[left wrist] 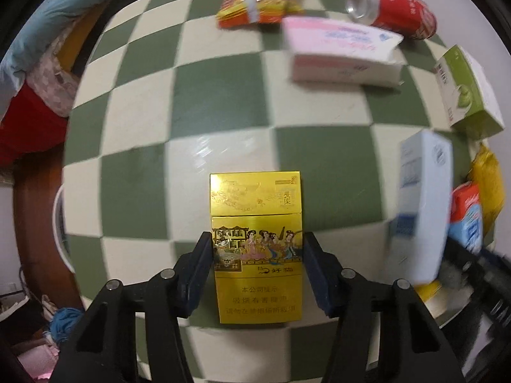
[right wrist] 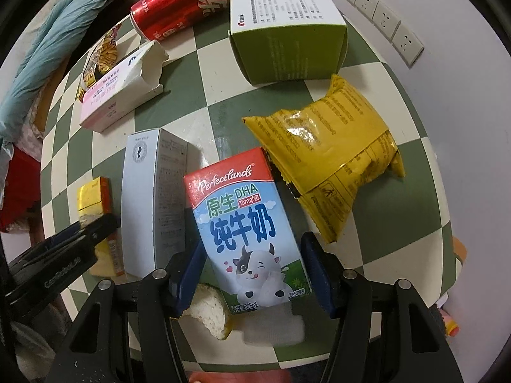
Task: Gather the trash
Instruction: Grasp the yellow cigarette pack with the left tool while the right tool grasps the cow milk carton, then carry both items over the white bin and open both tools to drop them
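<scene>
**Both grippers loaded over a table of litter**

Left wrist view first: the left gripper (left wrist: 257, 271) has its jaws clamped on a gold cigarette pack (left wrist: 255, 245), one blue pad pressed to each long side, the pack held flat above the green-and-cream checked table (left wrist: 223, 102). Only this view gives the pack's printed face, and only this view shows the open mouth of the red cola can (left wrist: 389, 6) lying on its side at the far edge.

Over to the right wrist view: the right gripper (right wrist: 252, 271) is closed on a small milk carton (right wrist: 246, 233), pads gripping both sides, cartoon cow facing the camera. Here alone you get the whole yellow snack bag (right wrist: 332, 156), just beside the carton's top corner, a piece of white bread (right wrist: 209, 311) under the carton, and a row of wall sockets (right wrist: 377, 12) beyond the table. The other gripper's black body shows at the left with the gold pack edge-on.

The count, then: one can, one milk carton, one cigarette pack. Three other boxes: a pink-and-white box (right wrist: 121, 89) with a torn open end, a green-and-white box (right wrist: 287, 28), and a pale blue box (right wrist: 153, 204) beside the carton. Two snack bags: the yellow one, and an orange-and-yellow wrapper (left wrist: 258, 0) next to the can
</scene>
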### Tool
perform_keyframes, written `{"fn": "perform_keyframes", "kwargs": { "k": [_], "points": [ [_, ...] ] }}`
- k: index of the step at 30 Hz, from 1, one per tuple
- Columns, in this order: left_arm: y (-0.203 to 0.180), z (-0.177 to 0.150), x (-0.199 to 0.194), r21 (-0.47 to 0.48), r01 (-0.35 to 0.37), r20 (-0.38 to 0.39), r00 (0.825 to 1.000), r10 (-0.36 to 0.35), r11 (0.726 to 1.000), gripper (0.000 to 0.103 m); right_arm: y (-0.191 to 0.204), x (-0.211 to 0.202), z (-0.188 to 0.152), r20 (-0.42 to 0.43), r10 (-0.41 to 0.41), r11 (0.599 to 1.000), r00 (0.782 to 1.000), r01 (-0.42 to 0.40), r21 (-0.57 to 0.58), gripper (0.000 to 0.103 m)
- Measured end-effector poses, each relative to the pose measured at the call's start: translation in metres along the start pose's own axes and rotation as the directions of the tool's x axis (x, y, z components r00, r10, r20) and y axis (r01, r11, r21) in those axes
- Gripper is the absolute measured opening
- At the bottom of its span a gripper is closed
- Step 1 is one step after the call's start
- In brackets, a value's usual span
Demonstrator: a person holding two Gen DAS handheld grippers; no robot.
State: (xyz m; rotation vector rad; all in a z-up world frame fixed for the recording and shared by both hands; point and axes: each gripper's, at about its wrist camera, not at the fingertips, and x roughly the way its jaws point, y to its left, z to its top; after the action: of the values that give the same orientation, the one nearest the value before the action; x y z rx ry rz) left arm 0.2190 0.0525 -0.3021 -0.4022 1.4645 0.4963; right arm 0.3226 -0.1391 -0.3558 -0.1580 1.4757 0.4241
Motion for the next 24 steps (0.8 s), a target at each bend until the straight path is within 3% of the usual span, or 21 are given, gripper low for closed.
{"fn": "perform_keyframes", "kwargs": {
  "k": [6,10,14,15,17,22,23,24],
  "points": [
    [0.010,0.006,-0.002,-0.043,0.024,0.000,1.000,-0.024,0.999,0.057,0.011,0.001,0.001,-0.013,-0.015,0.999,1.000,0.014,-0.046,0.066],
    [0.005,0.011,-0.008,-0.037,0.032,0.011,0.999,-0.032,0.999,0.053,0.018,-0.002,0.004,0.015,-0.059,0.994,0.998,0.060,-0.088,0.072],
    [0.003,-0.003,-0.019,-0.003,-0.005,0.039,0.999,0.005,1.000,0.052,0.026,0.002,0.002,0.014,-0.085,0.990,0.996,0.086,-0.113,0.070],
    [0.001,-0.005,-0.024,0.001,-0.008,0.055,0.998,0.007,1.000,0.052,0.026,0.004,0.001,0.015,-0.094,0.989,0.995,0.095,-0.114,0.070],
    [-0.001,-0.008,-0.041,-0.003,-0.007,0.092,0.996,0.008,1.000,0.052,0.027,0.002,-0.001,0.039,-0.105,0.985,0.994,0.109,-0.131,0.056],
    [-0.008,-0.027,-0.091,-0.025,0.004,0.216,0.976,0.001,1.000,0.052,0.032,-0.024,-0.014,0.076,-0.086,0.989,0.993,0.095,-0.117,0.056],
    [-0.006,-0.028,-0.109,-0.030,0.011,0.249,0.969,-0.004,0.999,0.052,0.035,-0.033,-0.017,0.089,-0.075,0.990,0.993,0.085,-0.112,0.056],
    [0.014,-0.042,-0.101,-0.037,0.015,0.275,0.961,-0.005,0.999,0.052,0.036,-0.044,-0.020,0.108,-0.061,0.991,0.992,0.073,-0.111,0.056]
  ]
}}
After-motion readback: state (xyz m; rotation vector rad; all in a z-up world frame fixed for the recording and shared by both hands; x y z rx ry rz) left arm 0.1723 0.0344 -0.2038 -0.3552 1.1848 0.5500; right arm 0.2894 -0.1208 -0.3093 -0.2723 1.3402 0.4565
